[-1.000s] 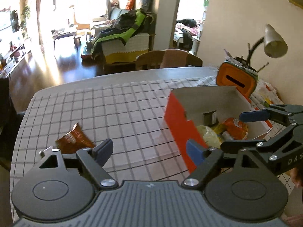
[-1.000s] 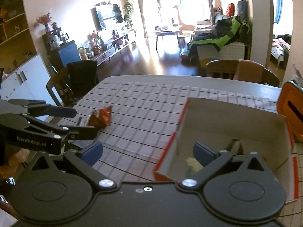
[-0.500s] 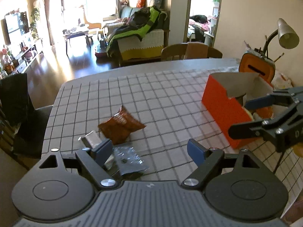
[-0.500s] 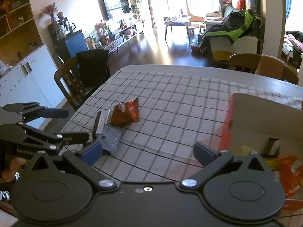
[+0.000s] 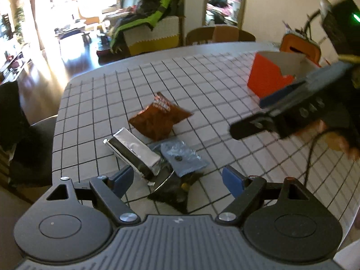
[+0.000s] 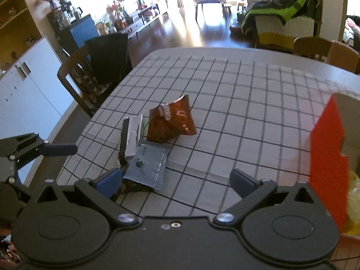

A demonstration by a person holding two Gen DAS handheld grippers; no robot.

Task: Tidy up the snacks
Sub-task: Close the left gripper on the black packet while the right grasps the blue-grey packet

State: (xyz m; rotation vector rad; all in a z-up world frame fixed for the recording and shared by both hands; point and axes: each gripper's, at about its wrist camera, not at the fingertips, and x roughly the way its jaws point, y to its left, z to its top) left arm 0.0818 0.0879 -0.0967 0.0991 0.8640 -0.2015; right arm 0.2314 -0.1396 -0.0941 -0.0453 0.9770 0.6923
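Observation:
A brown snack bag (image 5: 160, 119) (image 6: 171, 121), a silver foil pack (image 5: 135, 150) (image 6: 131, 135), a grey-blue pouch (image 5: 183, 157) (image 6: 147, 168) and a dark packet (image 5: 175, 193) lie together near the table's left front. My left gripper (image 5: 177, 180) is open and empty just in front of them. My right gripper (image 6: 175, 181) is open and empty, over the pouch's right edge; it also shows in the left wrist view (image 5: 281, 112). The left gripper shows in the right wrist view (image 6: 42, 150). The orange snack box (image 5: 270, 78) (image 6: 326, 157) stands at the right.
The table has a grid-patterned cloth (image 6: 236, 103). A chair with a dark garment (image 6: 101, 67) stands at the table's left side. An orange holder and lamp (image 5: 301, 45) stand behind the box. A wooden chair (image 5: 216, 33) is at the far edge.
Both grippers have swung left, away from the orange box, toward the pile of snack packs. The packs now lie right before the fingers. Both stayed open.

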